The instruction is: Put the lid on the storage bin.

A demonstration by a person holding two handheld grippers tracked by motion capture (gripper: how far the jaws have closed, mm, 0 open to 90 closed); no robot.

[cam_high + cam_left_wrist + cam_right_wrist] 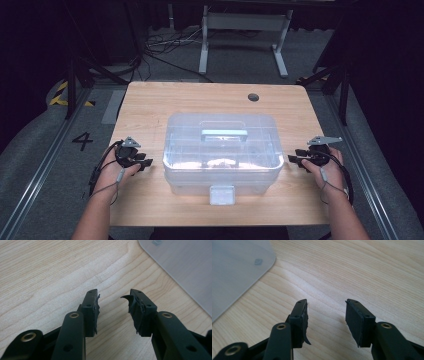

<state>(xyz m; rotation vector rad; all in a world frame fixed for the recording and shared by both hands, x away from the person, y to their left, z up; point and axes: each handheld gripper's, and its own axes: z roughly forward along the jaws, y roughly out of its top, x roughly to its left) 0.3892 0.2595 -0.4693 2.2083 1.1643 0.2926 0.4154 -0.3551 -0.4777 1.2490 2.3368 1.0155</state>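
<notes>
A clear plastic storage box [221, 152] with a lid, a top handle [224, 135] and a front latch [222, 194] stands in the middle of the wooden table [150, 105]. My left gripper [146, 162] rests just left of the box, jaws apart, pointing at its side. In the left gripper view the gripper [113, 308] has only bare wood between its pads, and the box's corner [185, 267] lies at the upper right. My right gripper [292, 160] sits just right of the box, open. In the right gripper view the gripper [325, 317] is empty too, and the box [234, 270] fills the upper left.
A round cable hole [253, 97] sits near the table's far right edge. Beyond the table stand a white frame [245, 35] and loose cables [165, 47] on grey floor. A metal rail [35, 185] runs along the left.
</notes>
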